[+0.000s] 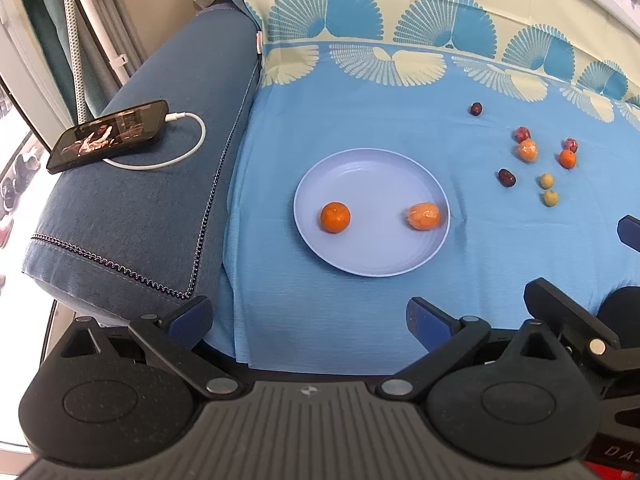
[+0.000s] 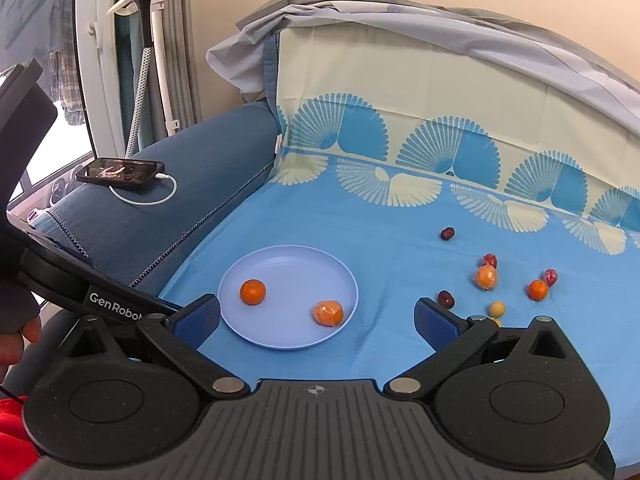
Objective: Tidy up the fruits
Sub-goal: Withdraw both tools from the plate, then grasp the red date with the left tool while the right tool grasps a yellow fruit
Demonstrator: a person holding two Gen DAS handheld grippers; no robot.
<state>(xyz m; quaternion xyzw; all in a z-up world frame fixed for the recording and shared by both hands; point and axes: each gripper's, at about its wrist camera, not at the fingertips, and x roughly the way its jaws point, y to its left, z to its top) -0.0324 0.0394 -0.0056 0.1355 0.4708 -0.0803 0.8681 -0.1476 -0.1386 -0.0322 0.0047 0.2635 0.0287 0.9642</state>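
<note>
Both grippers level, fingers (image 1: pixel 426 320) spread, facing plate (image 1: pixel 360 264)

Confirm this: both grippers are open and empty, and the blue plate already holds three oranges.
Not quite: the blue plate holds two oranges, a bare one and a wrapped one, as the left wrist view shows. The left gripper and right gripper are indeed open and empty.
</note>
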